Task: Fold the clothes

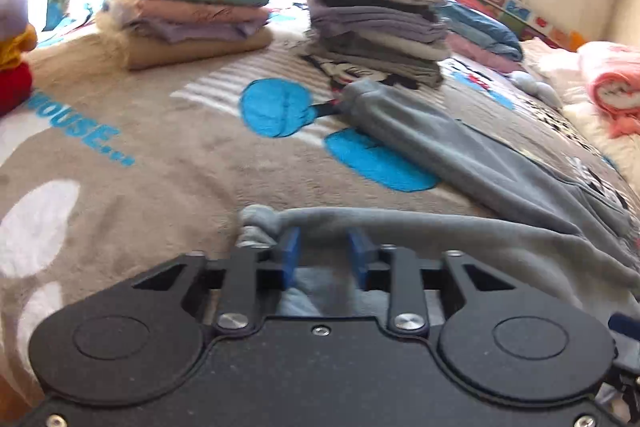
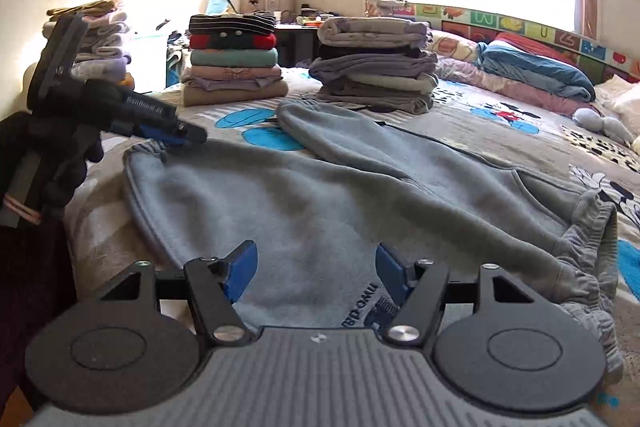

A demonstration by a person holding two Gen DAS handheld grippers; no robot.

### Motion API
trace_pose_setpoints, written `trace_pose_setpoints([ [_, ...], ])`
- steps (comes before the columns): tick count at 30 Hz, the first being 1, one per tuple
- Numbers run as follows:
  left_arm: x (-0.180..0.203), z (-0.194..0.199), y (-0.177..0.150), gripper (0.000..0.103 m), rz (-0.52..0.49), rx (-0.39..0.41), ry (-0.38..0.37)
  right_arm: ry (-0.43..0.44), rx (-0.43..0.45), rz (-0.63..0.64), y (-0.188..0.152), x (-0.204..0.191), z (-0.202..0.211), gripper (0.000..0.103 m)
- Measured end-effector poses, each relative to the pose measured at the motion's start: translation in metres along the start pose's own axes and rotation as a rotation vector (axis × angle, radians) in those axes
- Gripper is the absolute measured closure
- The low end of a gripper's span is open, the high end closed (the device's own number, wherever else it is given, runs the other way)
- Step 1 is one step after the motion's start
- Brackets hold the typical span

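Grey sweatpants (image 2: 320, 195) lie spread on the bed, one leg folded toward the far stacks, the waistband (image 2: 588, 247) bunched at the right. My left gripper (image 2: 192, 139), held by a dark-gloved hand (image 2: 60, 163), is shut on the cuff end of the near leg at the left. In the left wrist view the grey sweatpants (image 1: 460, 155) drape across the left gripper (image 1: 324, 251), with fabric pinched between the blue pads (image 1: 290, 251). My right gripper (image 2: 316, 273) hovers open over the near edge of the pants, nothing between its fingers.
Two tall stacks of folded clothes (image 2: 234, 63) (image 2: 376, 63) stand at the far side of the cartoon bedspread (image 1: 120, 147). A third stack (image 2: 104, 43) sits at the left. A blue blanket (image 2: 536, 71) and a pink towel (image 1: 612, 83) lie to the right.
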State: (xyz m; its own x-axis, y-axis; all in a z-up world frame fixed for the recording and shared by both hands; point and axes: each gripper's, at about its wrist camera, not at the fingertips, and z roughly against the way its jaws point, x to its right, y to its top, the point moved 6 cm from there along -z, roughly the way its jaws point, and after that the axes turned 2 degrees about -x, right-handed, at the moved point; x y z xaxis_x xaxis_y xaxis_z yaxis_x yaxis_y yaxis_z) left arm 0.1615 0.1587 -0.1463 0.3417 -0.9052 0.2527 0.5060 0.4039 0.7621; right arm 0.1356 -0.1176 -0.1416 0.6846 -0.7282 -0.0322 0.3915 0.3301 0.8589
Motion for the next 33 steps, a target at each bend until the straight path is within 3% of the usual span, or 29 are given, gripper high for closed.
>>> trace_pose_setpoints([
  [2, 0.002, 0.017, 0.006, 0.086, -0.004, 0.073, -0.010, 0.016, -0.074, -0.057, -0.008, 0.012, -0.015, 0.036],
  [3, 0.003, 0.025, 0.008, 0.086, -0.013, 0.108, -0.001, 0.027, -0.080, -0.063, -0.011, 0.014, -0.016, 0.036],
  [5, 0.003, 0.034, 0.010, 0.086, -0.007, 0.136, -0.055, 0.038, -0.081, -0.048, -0.010, 0.010, -0.013, 0.034],
  [8, 0.009, 0.032, 0.002, 0.085, -0.045, 0.067, -0.107, 0.056, -0.097, -0.021, -0.011, 0.003, -0.012, 0.029],
  [9, 0.015, 0.025, -0.006, 0.077, -0.081, 0.002, -0.121, 0.055, -0.098, -0.008, -0.013, 0.001, -0.013, 0.027],
  [11, 0.026, 0.015, -0.024, 0.058, -0.197, -0.057, -0.067, 0.056, -0.091, 0.020, -0.010, -0.004, -0.012, 0.027],
  [13, 0.037, 0.013, -0.037, 0.058, -0.299, -0.071, -0.006, 0.052, -0.062, 0.046, -0.007, -0.009, -0.011, 0.028],
  [15, 0.047, 0.023, -0.039, 0.054, -0.340, -0.039, 0.006, 0.041, -0.043, 0.079, -0.005, -0.015, -0.012, 0.029],
  [18, 0.039, 0.024, -0.038, 0.045, -0.294, -0.050, 0.013, 0.070, -0.083, 0.105, -0.007, -0.026, -0.020, 0.031],
  [20, 0.028, 0.017, -0.037, 0.044, -0.236, -0.098, 0.025, 0.085, -0.105, 0.087, -0.008, -0.026, -0.021, 0.030],
  [22, 0.029, 0.023, -0.027, 0.045, -0.185, -0.095, 0.005, 0.110, -0.108, 0.063, -0.005, -0.025, -0.017, 0.031],
  [27, 0.048, 0.044, 0.001, 0.045, -0.142, 0.004, -0.075, 0.118, -0.033, -0.035, 0.004, -0.003, 0.000, 0.032],
  [33, 0.084, 0.033, 0.040, 0.045, -0.175, 0.033, -0.141, 0.070, 0.101, -0.223, 0.029, 0.055, 0.006, 0.032],
])
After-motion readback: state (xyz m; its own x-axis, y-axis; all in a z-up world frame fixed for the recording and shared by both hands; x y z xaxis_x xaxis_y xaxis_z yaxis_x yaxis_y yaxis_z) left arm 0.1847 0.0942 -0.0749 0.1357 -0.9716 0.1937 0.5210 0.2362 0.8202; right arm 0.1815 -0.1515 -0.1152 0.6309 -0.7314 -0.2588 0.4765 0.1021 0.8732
